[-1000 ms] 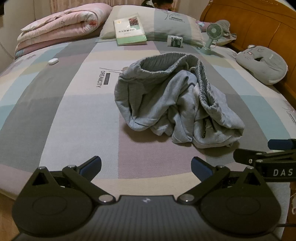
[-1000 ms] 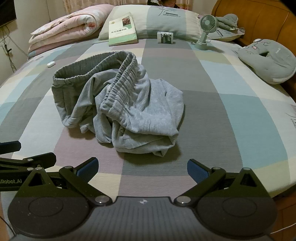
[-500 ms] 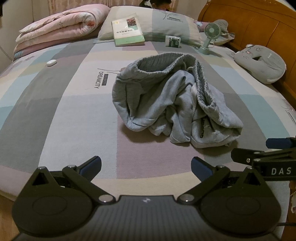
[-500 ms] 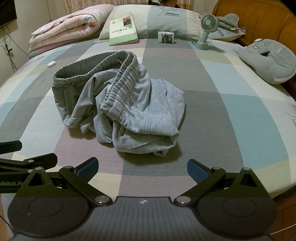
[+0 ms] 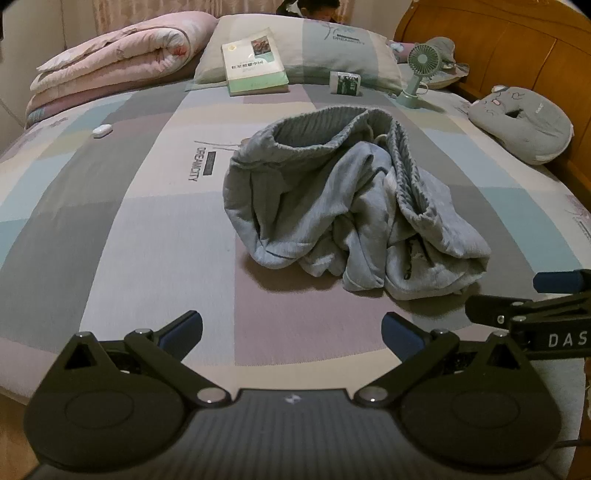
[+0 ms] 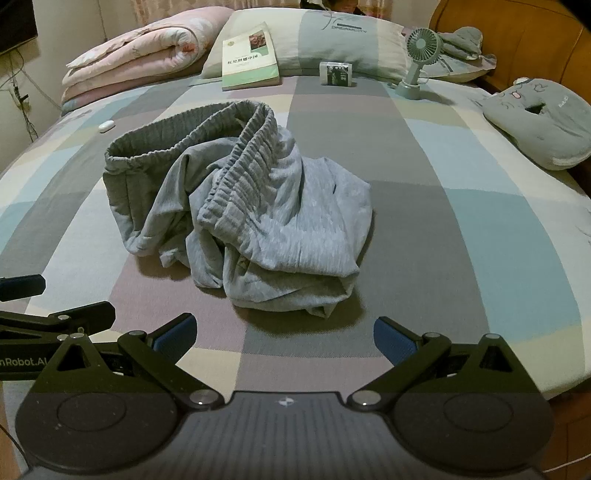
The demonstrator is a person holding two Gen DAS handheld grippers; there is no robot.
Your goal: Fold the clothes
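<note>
- Grey sweatpants (image 5: 343, 206) sit crumpled mid-bed (image 5: 110, 221), waistband gaping toward the head end.
- Left gripper (image 5: 291, 330) over the foot edge, fingers wide apart, nothing held, short of the sweatpants.
- Right gripper (image 6: 282, 334) just beside it, fingers also spread, empty.
- Book (image 6: 250, 55), fan (image 6: 419, 59) and pillow (image 6: 332, 40) along the head edge.

You can read "DREAMCITY" on the bedsheet (image 5: 202, 162), printed sideways beside a dark label toward the head end of the bed, and again on the pillow (image 6: 349, 28). The right tool (image 5: 565, 339) shows "DAS"; the left tool (image 6: 22, 362) shows "nRobot.AI". The book (image 5: 255, 62) cover's print is too small to read.
</note>
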